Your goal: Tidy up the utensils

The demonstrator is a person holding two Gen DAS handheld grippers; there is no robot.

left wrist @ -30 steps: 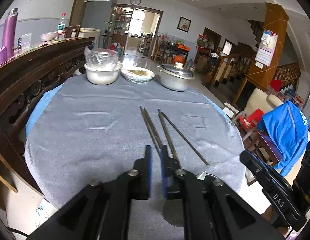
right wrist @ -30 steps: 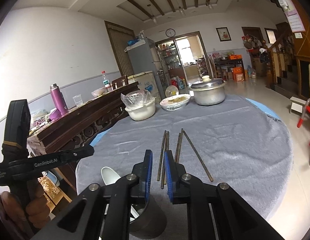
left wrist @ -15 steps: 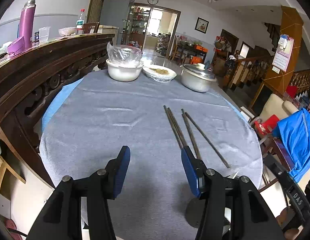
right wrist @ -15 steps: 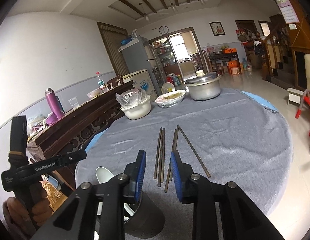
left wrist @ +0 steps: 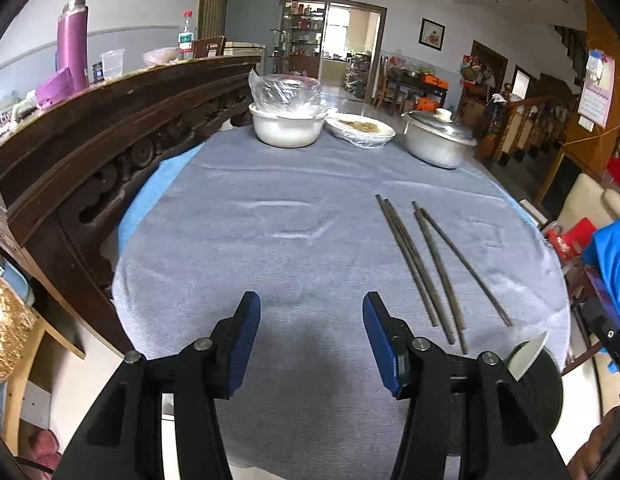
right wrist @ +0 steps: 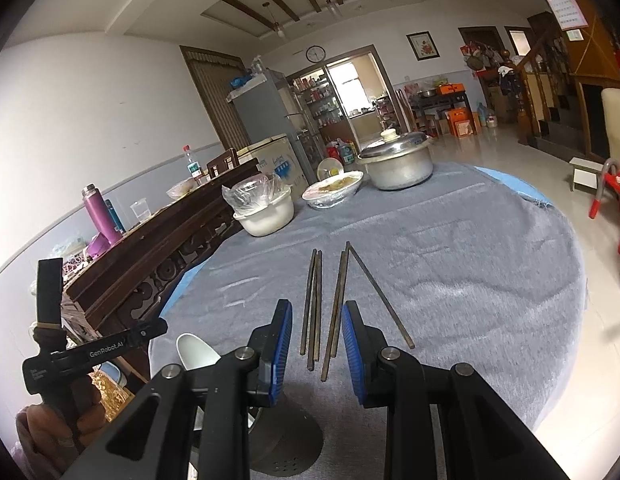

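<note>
Several dark chopsticks (left wrist: 414, 264) lie side by side on the grey tablecloth (left wrist: 269, 240), their far ends pointing at the dishes. My left gripper (left wrist: 312, 304) hovers over bare cloth to their left, open wide with nothing between its blue pads. My right gripper (right wrist: 316, 312) is open above the near ends of the chopsticks (right wrist: 318, 304), which show through the gap untouched. A dark round utensil holder (right wrist: 281, 440) with a white spoon (right wrist: 195, 352) in it stands at the near table edge under the right gripper. In the left wrist view the holder (left wrist: 538, 384) is at the lower right.
A plastic-covered white bowl (left wrist: 285, 128), a wrapped plate of food (left wrist: 362, 128) and a lidded metal pot (left wrist: 438, 140) stand at the far side. A carved wooden bench back (left wrist: 109, 140) runs along the left. A hand (right wrist: 49, 440) holds the left gripper's handle.
Both grippers have opened, the left one much wider. The left gripper has swung left off the chopsticks and tipped down; the right one has stayed over them.
</note>
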